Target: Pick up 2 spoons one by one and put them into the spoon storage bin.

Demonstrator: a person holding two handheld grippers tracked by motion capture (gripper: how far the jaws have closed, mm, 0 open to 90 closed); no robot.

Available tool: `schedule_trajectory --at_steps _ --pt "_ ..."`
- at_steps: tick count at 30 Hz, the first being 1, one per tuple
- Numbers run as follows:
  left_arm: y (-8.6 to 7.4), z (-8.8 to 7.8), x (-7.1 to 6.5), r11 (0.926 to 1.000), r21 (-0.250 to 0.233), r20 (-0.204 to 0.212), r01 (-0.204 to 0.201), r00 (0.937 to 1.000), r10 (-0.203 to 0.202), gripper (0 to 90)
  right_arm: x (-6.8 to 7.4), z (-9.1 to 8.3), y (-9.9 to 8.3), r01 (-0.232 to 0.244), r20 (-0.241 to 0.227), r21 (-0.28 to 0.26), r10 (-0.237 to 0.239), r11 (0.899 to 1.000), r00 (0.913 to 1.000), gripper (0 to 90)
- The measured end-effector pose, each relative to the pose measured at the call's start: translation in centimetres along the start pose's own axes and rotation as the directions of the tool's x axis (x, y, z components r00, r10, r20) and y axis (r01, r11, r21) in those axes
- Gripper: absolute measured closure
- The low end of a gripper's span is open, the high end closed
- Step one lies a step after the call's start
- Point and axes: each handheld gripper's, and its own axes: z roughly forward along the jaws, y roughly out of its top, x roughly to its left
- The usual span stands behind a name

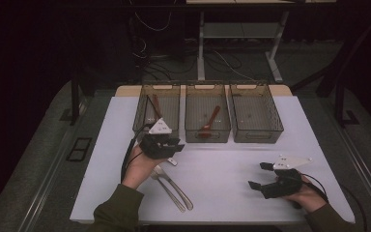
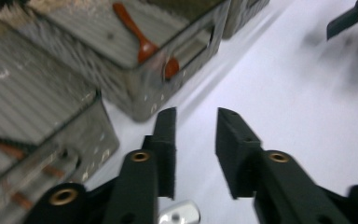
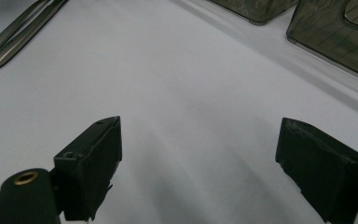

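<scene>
My left gripper (image 1: 174, 145) hovers just in front of the left clear bin (image 1: 140, 118). Its jaws (image 2: 196, 114) stand a narrow gap apart with nothing between them. A shiny metal handle end (image 2: 179, 215) lies under them. A red-brown wooden spoon (image 1: 210, 122) (image 2: 137, 32) lies in the middle bin (image 1: 207, 140) (image 2: 177, 79). A brown stick-like utensil (image 1: 157, 106) rests in the left bin. My right gripper (image 1: 257, 175) (image 3: 200, 126) sits wide open and empty near the table's front right. Two metal cutlery pieces (image 1: 171, 186) (image 3: 14, 35) lie on the white mat by my left hand.
A third clear bin (image 1: 256, 137) stands at the right of the row. The white mat (image 1: 222, 164) covers the table, with dark floor, cables and a table frame (image 1: 200, 43) beyond its far edge.
</scene>
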Motion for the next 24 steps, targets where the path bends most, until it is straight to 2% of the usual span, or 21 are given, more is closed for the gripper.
schedule_trajectory --at_steps 7,11,16,24 --pt "-2.2 -0.1 0.3 0.9976 0.068 -0.007 0.017 0.9998 -0.017 88.0 0.0 -0.1 0.0 0.000 -0.002 0.000 0.000 1.000 1.0000 14.3" --pt "-3.3 0.0 0.6 0.9936 0.110 -0.020 0.027 0.9995 -0.025 88.7 0.0 -0.1 0.0 -0.001 -0.002 -0.001 0.001 1.000 1.0000 14.3" --pt "-4.6 0.3 0.7 0.9878 0.151 -0.012 0.040 0.9992 -0.038 88.7 0.0 -0.1 0.0 0.000 -0.003 -0.001 0.000 1.000 1.0000 14.3" --pt "-4.9 1.5 0.6 0.9826 0.183 0.006 0.028 0.9995 -0.030 88.7 0.1 0.0 0.0 0.003 -0.003 -0.001 -0.003 1.000 1.0000 14.3"
